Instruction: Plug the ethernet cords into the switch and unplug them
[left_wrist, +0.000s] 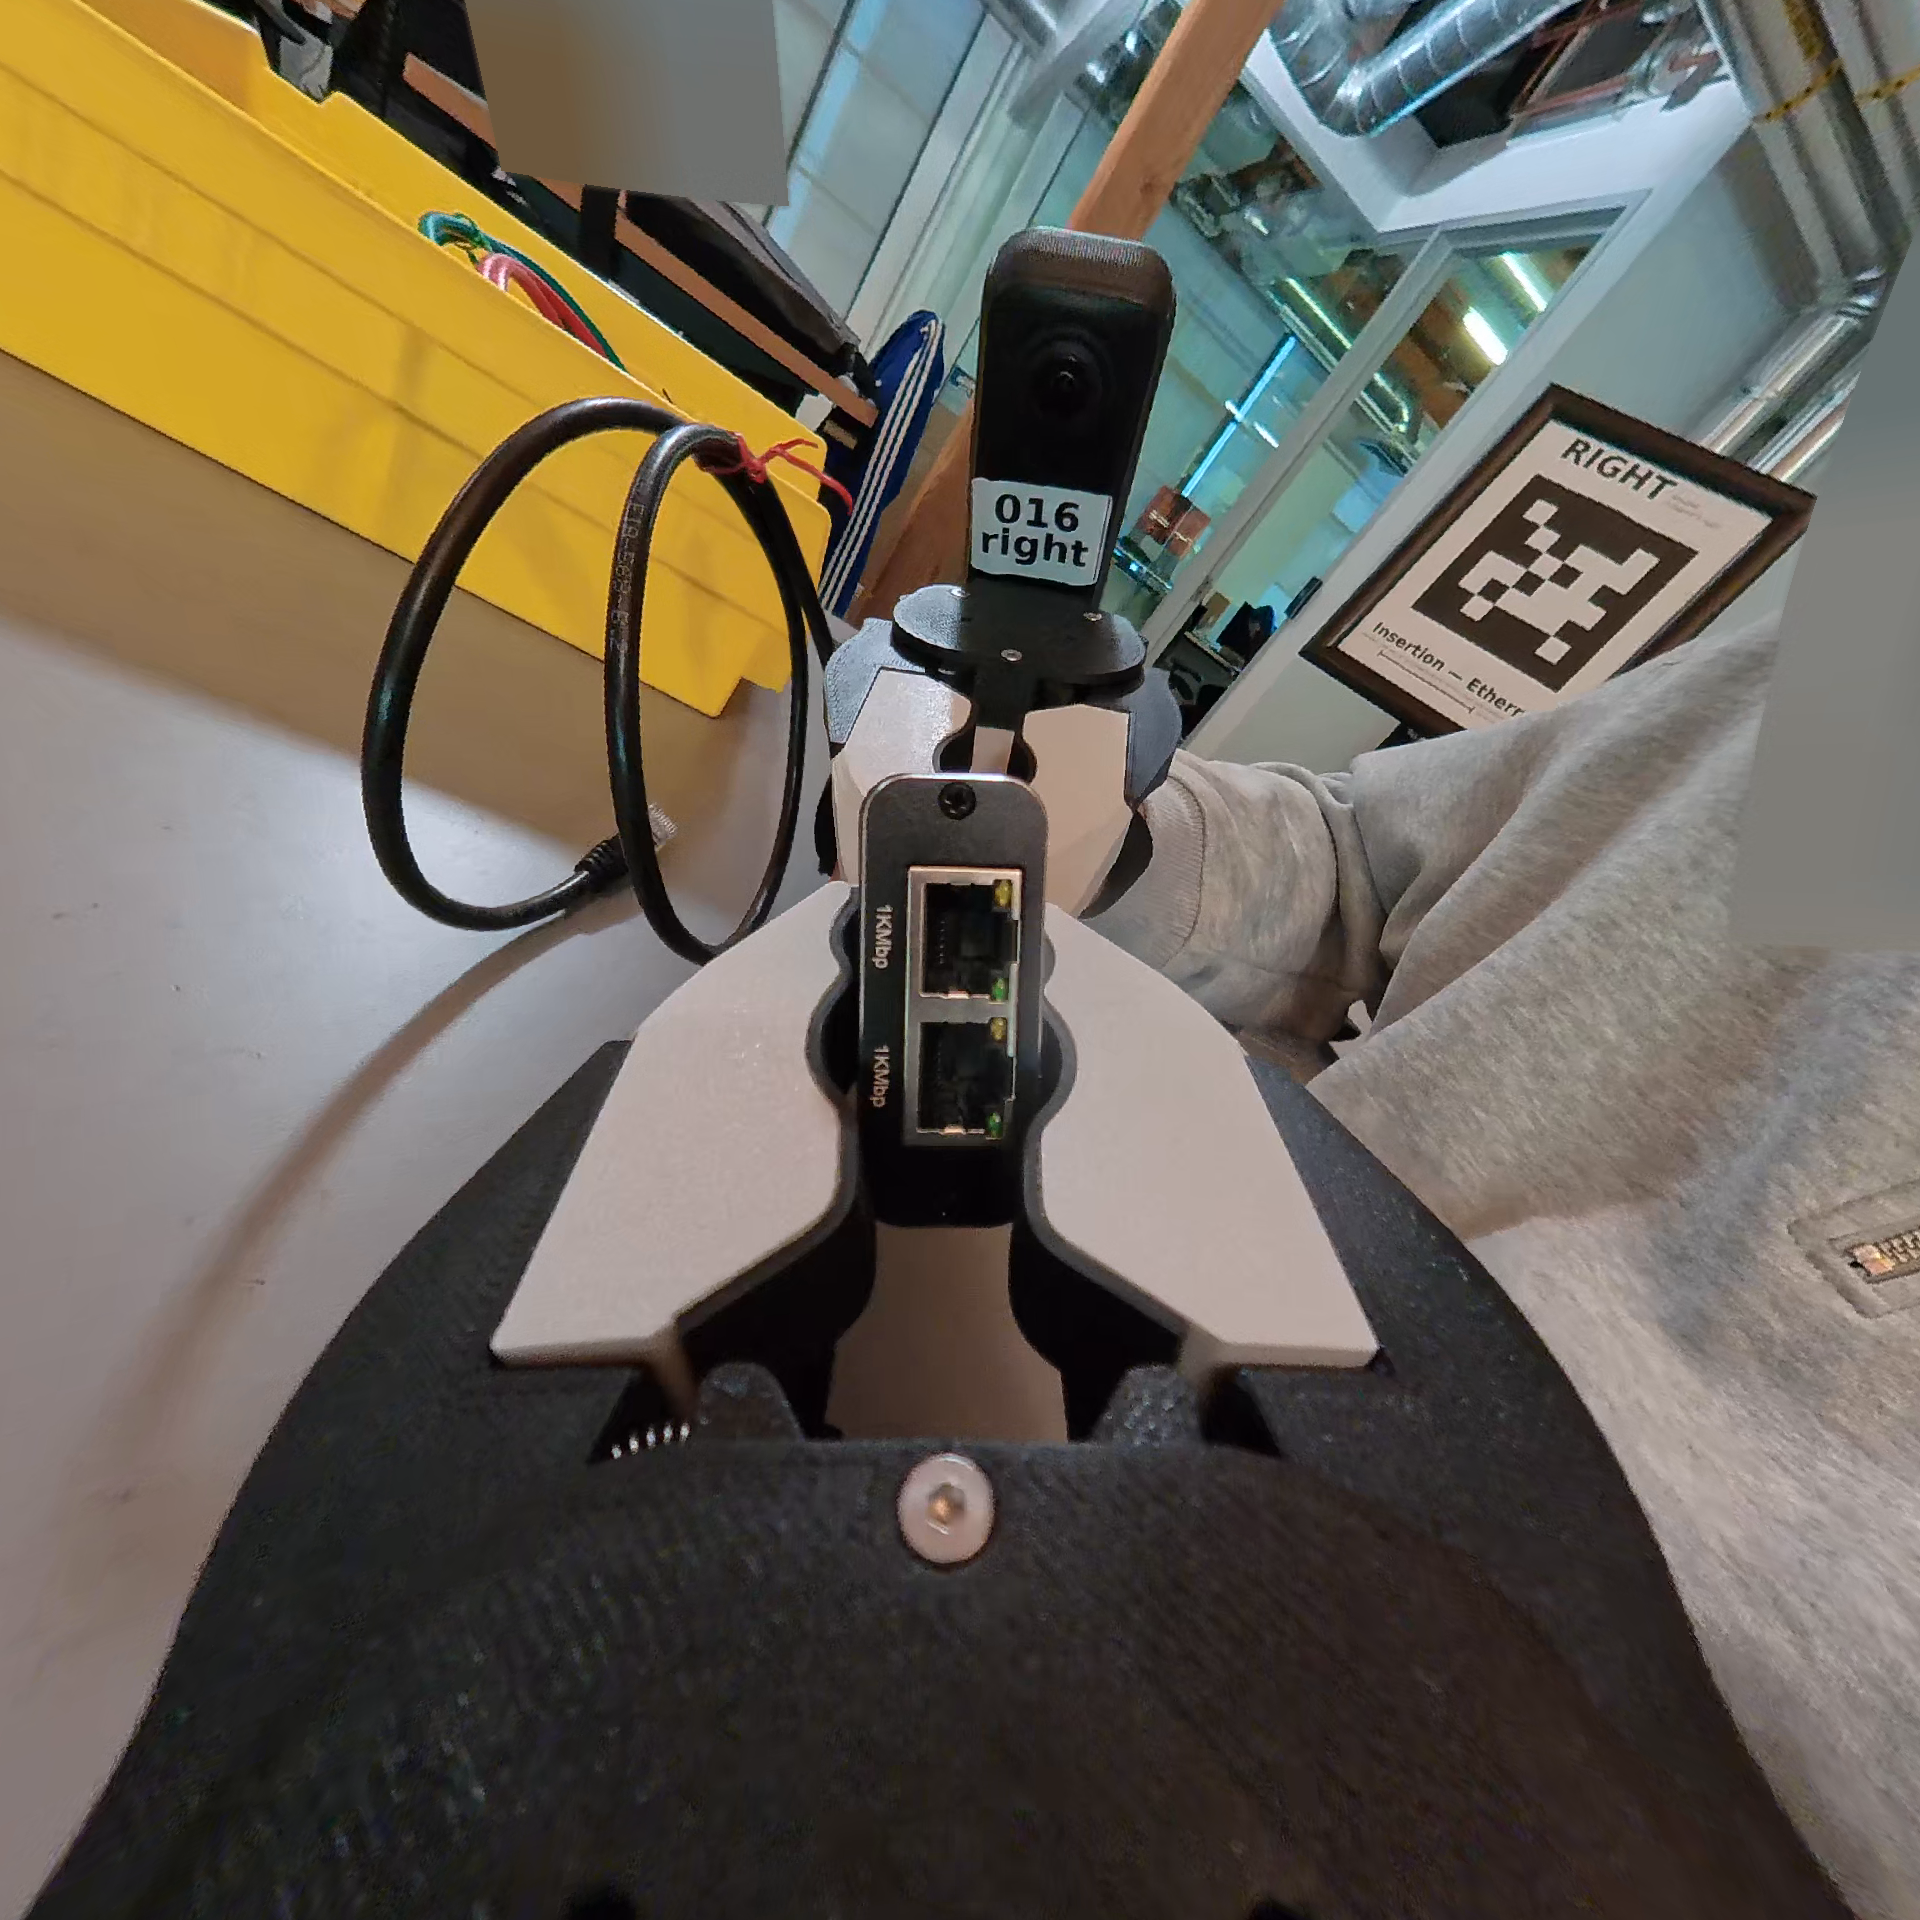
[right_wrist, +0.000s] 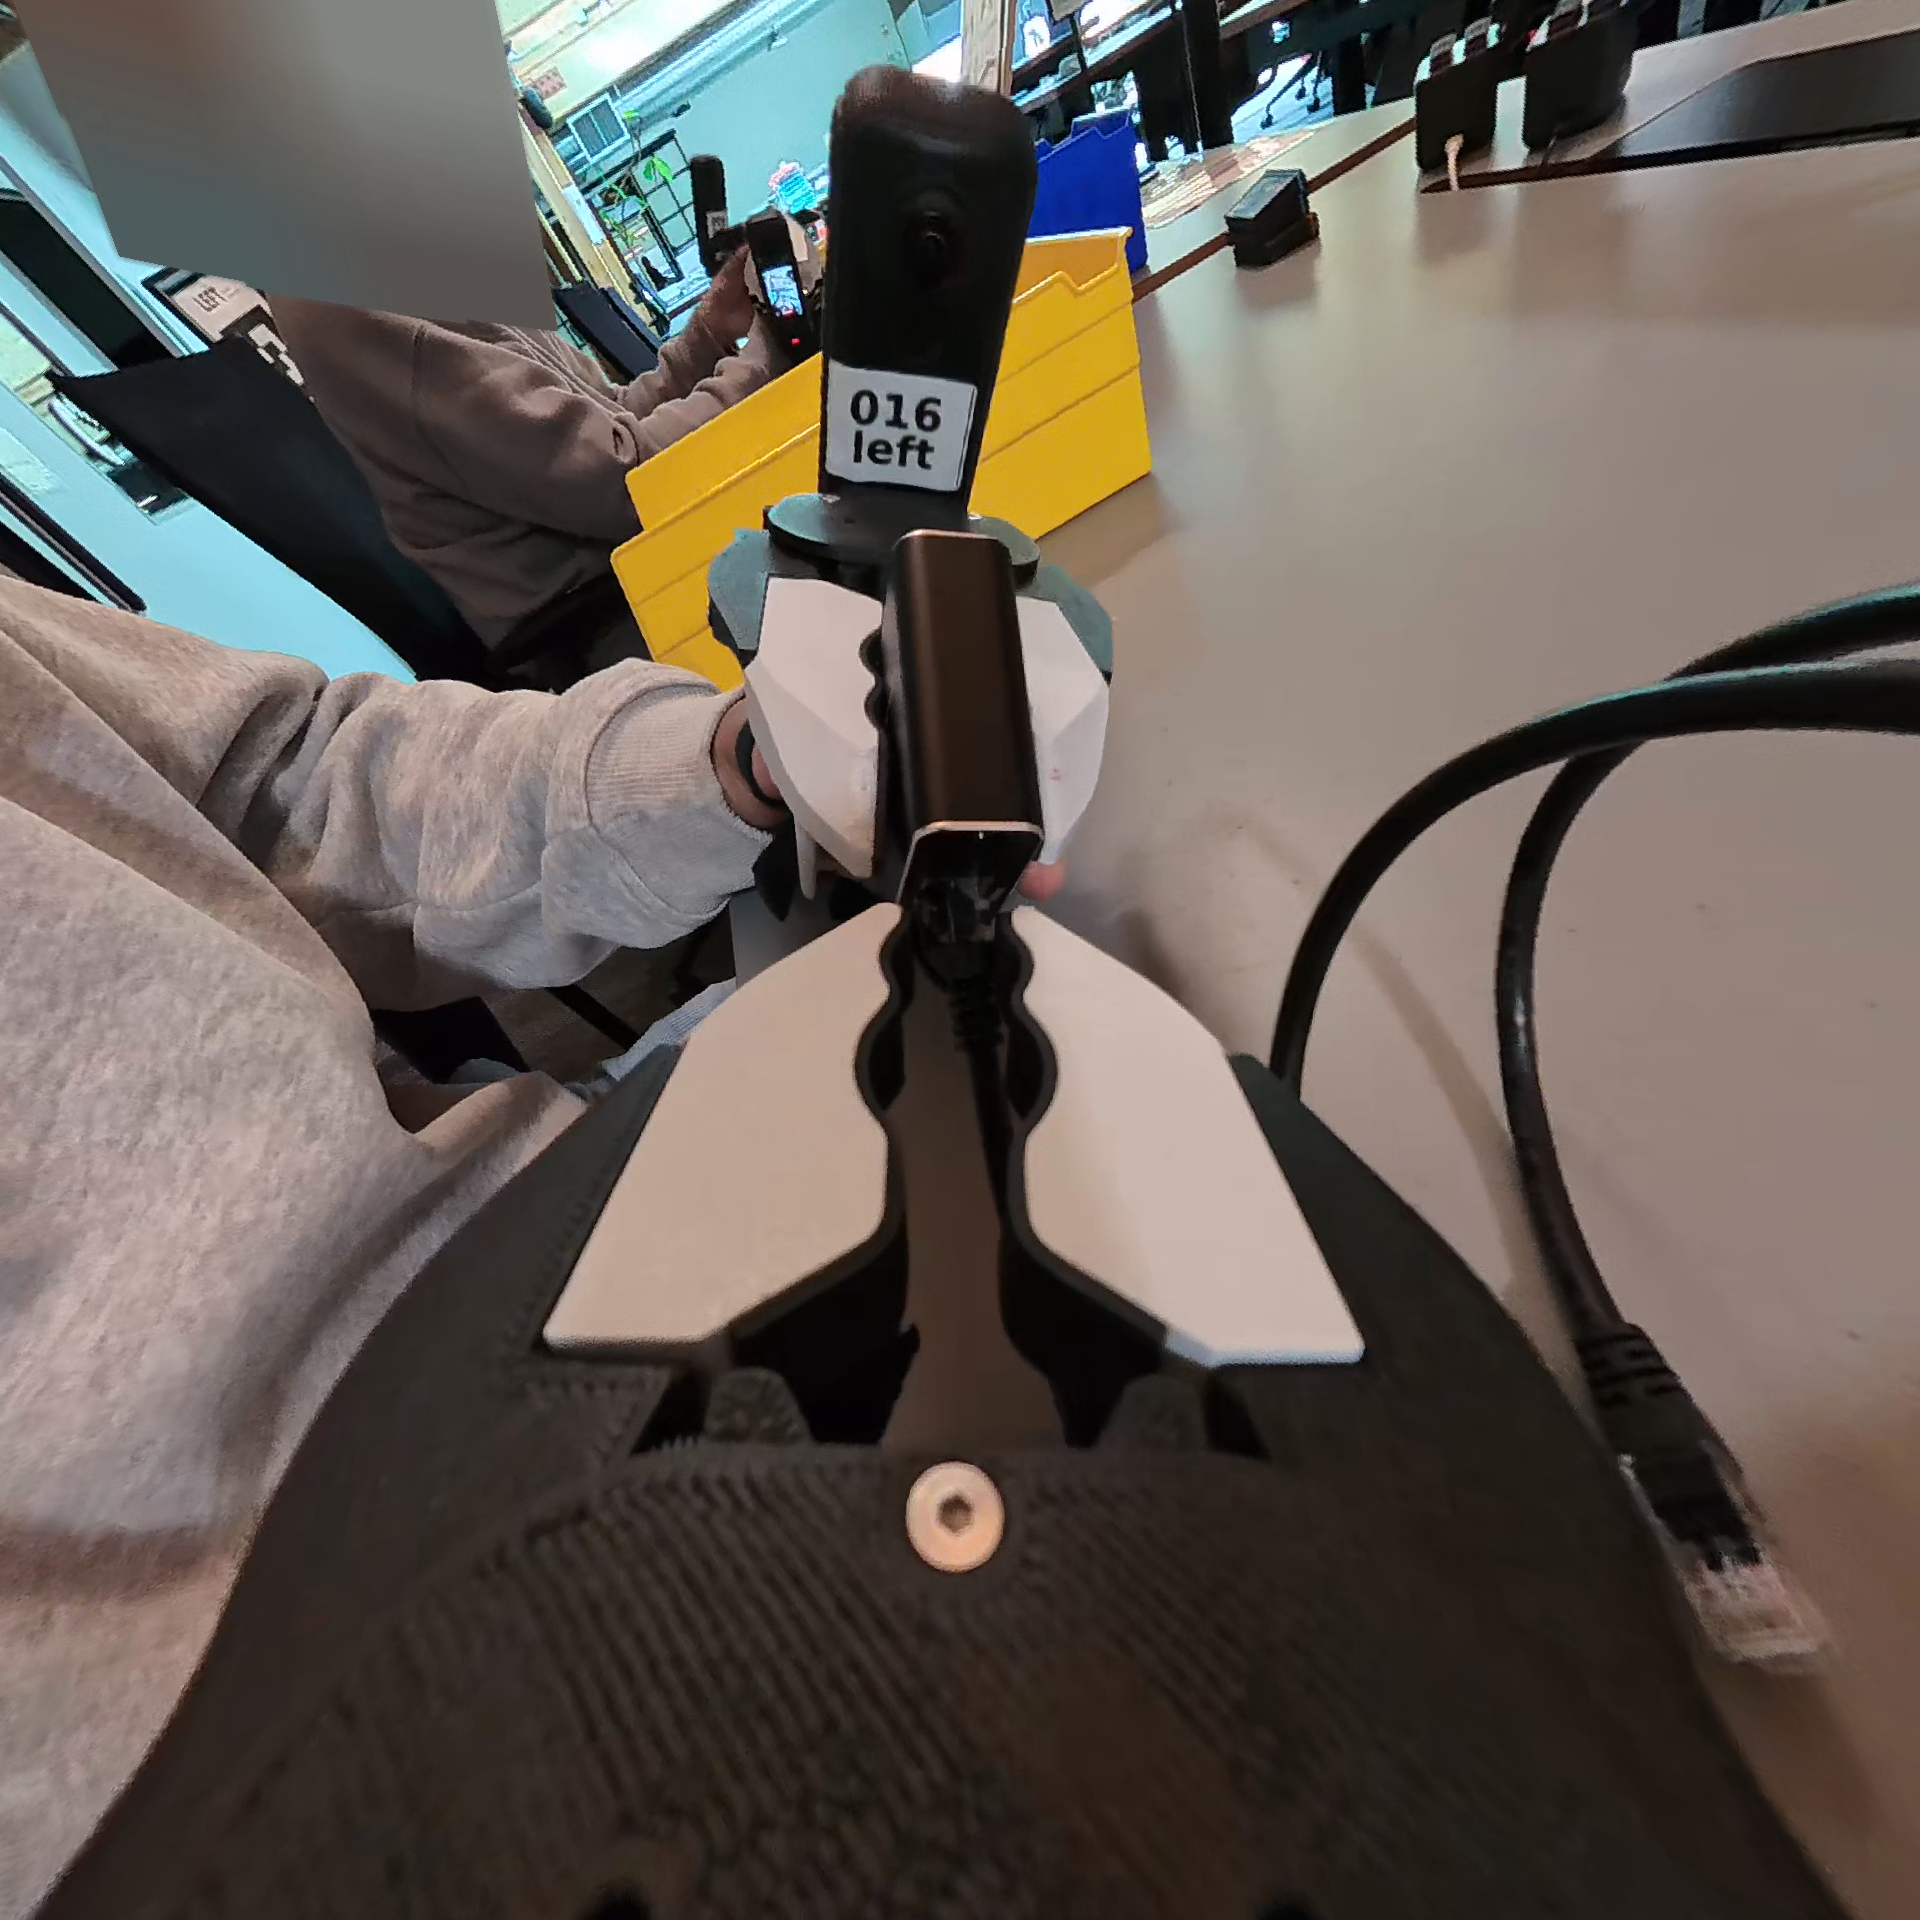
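My left gripper (left_wrist: 940, 935) is shut on a small black switch (left_wrist: 951, 997) held above the table, with two empty ports facing this camera. In the right wrist view the switch (right_wrist: 961, 707) points its other end at me, gripped by the left gripper (right_wrist: 935, 727). My right gripper (right_wrist: 961, 925) is shut on the black ethernet plug (right_wrist: 961, 914), which sits in that end's port. The right gripper (left_wrist: 982, 743) shows just behind the switch. The black cord (left_wrist: 582, 675) loops onto the table, its free plug (right_wrist: 1714, 1527) lying loose.
A yellow bin (left_wrist: 312, 312) holding coloured cords stands on the beige table (left_wrist: 208, 935); it also shows in the right wrist view (right_wrist: 1070, 343). A framed marker sign (left_wrist: 1558, 561) stands at the right. A seated person (right_wrist: 468, 447) is beyond the table. Black devices (right_wrist: 1268, 213) sit far back.
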